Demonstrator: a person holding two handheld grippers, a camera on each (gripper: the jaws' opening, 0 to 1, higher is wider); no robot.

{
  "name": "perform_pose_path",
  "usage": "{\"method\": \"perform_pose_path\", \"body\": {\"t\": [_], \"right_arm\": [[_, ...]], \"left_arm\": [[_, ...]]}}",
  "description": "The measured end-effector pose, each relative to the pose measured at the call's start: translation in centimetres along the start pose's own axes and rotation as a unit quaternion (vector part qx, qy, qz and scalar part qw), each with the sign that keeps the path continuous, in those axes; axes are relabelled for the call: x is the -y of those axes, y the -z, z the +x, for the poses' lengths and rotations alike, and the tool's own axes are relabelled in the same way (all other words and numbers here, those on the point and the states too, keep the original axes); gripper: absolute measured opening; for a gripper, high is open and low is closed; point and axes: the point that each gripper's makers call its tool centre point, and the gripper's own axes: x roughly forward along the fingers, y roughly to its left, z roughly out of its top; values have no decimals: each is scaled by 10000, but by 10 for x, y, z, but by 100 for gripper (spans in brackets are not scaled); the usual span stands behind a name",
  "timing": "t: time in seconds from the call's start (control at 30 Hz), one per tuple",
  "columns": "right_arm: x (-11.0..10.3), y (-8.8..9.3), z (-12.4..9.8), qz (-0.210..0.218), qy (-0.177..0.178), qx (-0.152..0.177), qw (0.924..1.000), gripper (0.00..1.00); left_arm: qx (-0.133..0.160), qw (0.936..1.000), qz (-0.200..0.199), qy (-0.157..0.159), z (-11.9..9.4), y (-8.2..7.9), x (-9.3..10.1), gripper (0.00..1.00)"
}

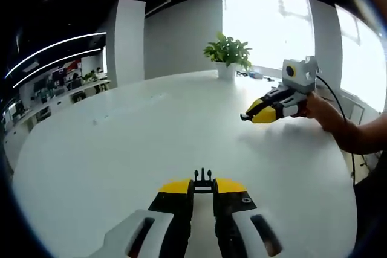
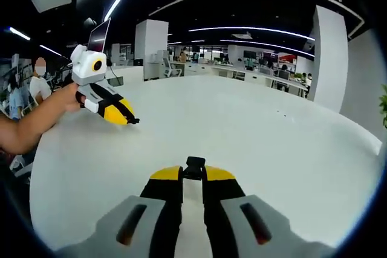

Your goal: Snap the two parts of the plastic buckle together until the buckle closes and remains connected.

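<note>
Each buckle half is already picked up, but the two are not yet joined. The left gripper (image 1: 203, 187) has its fingers closed on the pronged buckle part (image 1: 203, 179), and the right gripper (image 2: 193, 173) has its fingers closed on the socket part (image 2: 195, 164). Both are held above the white worktop (image 1: 151, 125), well apart. Aligning and snapping remain. Both parts are tiny and mostly hidden by the fingers.

An open-plan office: rows of desks (image 2: 266, 75) with monitors (people seated there), strip ceiling lights (image 2: 254, 29), a potted plant (image 1: 228, 54) at the white table's (image 1: 151, 137) far edge.
</note>
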Motion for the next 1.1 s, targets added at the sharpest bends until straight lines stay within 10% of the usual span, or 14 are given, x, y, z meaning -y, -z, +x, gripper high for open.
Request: {"method": "perform_pose_path", "body": {"t": [0.57,1.1], "right_arm": [[-16,4,-1,-151,-415,-89,9990,10],[-41,5,-1,-304,-1124,-74,9932,10]], "left_arm": [[80,9995,306,44,4,-4,2,10],[-102,9953,570,775,8,4,33,10]]}}
